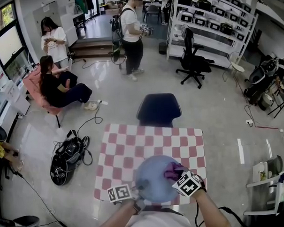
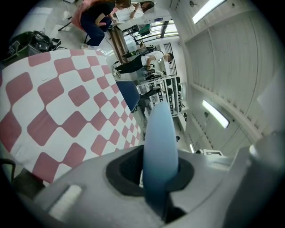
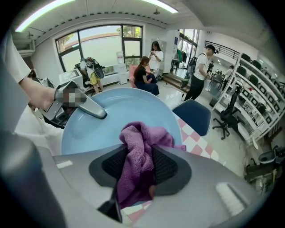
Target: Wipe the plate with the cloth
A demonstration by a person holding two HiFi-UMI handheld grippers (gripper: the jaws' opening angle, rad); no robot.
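The left gripper (image 2: 158,178) is clamped on the rim of the pale blue plate (image 3: 120,116), which shows edge-on between its jaws and sits over the near edge of the checked table (image 1: 134,144); whether the plate rests on the table I cannot tell. The right gripper (image 3: 139,176) pinches the purple cloth (image 3: 141,153) between its jaws, the bunched end pressed to the plate's face on the side across from the left gripper. A dark blue chair (image 1: 158,110) stands at the table's far side.
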